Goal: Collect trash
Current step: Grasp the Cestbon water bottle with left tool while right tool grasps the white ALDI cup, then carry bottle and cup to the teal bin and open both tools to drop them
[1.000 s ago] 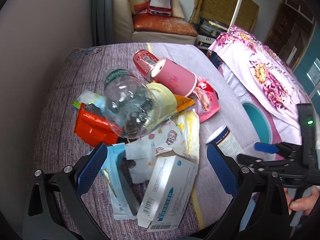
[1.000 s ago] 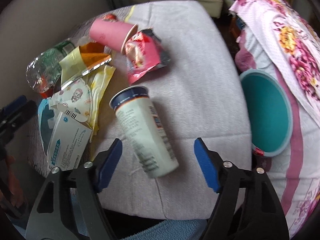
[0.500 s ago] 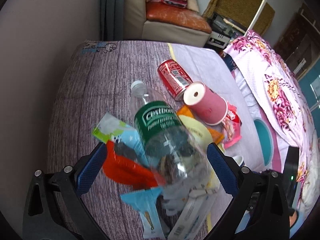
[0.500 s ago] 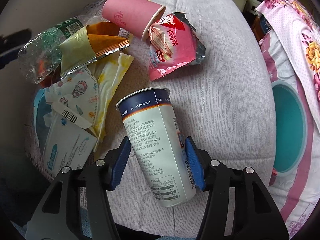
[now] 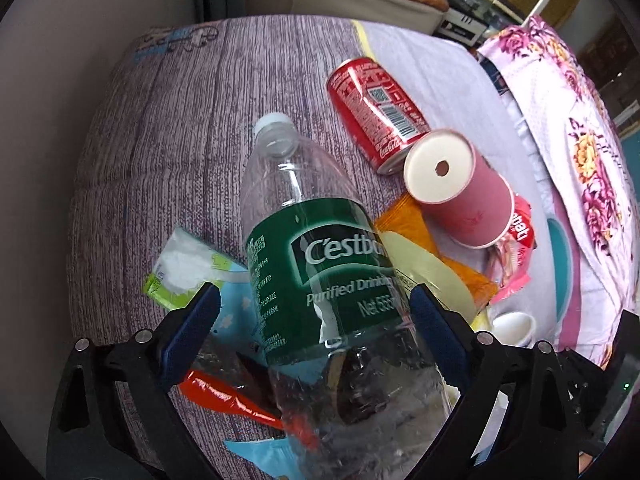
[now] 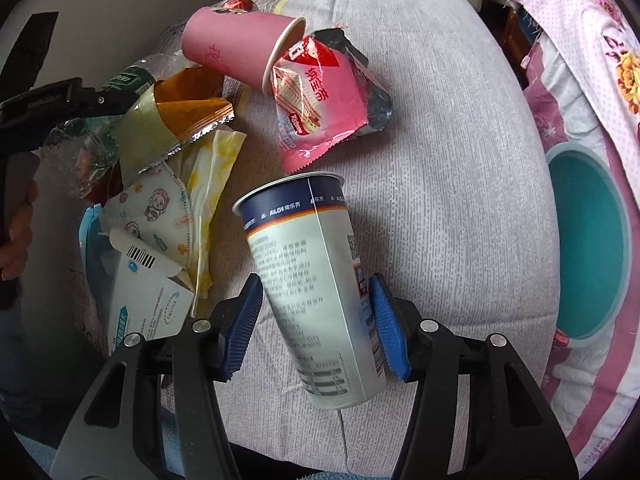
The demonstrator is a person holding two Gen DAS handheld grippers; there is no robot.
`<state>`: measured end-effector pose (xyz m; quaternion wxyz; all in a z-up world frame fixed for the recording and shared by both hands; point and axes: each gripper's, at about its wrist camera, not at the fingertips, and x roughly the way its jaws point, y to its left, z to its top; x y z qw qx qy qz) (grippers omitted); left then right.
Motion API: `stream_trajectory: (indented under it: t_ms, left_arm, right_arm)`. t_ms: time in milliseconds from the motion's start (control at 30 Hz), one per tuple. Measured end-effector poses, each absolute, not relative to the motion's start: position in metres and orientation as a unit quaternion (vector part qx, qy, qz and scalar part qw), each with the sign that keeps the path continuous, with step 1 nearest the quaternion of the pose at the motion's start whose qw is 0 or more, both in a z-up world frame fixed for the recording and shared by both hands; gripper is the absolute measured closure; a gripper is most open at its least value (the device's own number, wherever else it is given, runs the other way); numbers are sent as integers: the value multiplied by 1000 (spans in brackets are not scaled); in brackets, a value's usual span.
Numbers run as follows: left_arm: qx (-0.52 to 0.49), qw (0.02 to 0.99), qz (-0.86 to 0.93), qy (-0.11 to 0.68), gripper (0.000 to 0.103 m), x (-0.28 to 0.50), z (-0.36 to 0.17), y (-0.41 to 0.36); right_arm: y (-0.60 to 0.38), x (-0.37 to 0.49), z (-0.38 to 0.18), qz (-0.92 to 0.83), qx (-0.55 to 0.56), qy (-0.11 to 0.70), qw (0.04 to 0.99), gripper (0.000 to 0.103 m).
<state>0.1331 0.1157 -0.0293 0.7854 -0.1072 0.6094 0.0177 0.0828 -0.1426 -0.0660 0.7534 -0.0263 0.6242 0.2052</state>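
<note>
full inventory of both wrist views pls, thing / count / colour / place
water bottle: 1, clear, green label; between left fingers
tall cup: 1, white, navy rim; clamped in right fingers
paper cup: 1, pink; on its side mid-pile
soda can: 1, red; behind paper cup
wafer wrapper: 1, pink; at paper cup's mouth
snack bag: 1, orange-gold; beside bottle
face mask: 1, white, printed; on pile
carton: 1, white-blue; pile's near edge
bin: 1, teal; beside table
table cloth: 1, lilac-grey
left gripper: open
right gripper: shut on cup
</note>
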Motion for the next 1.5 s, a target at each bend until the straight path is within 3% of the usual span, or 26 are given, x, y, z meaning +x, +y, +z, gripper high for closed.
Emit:
stream_trajectory:
  t_ms: [33,67,533,767,1200,1500]
  left_arm:
    - [-106,789,16,605,12,133,-30,114]
    - [-103,794,13,599,28,131,-29,113]
    - [-92,862,44,496,32,74,32,108]
    - [-65,878,-55,472,32,69,66,37]
    - [-4,785,-270,557,32,115,7,-181]
    - [26,731,-297,614,31,139,-48,-266]
  right_arm:
    - [-143,84,-67,207,-23,626,752,50]
    - [-144,85,-69,209,-21,627,750,50]
    - [-161,83,-55,226,32,597,769,54]
    - [-208,86,-17,197,93,551,805,54]
    - [-392,75,8,15,190,487,852,54]
    - [-461,72,-14,-25,225,488,843,54]
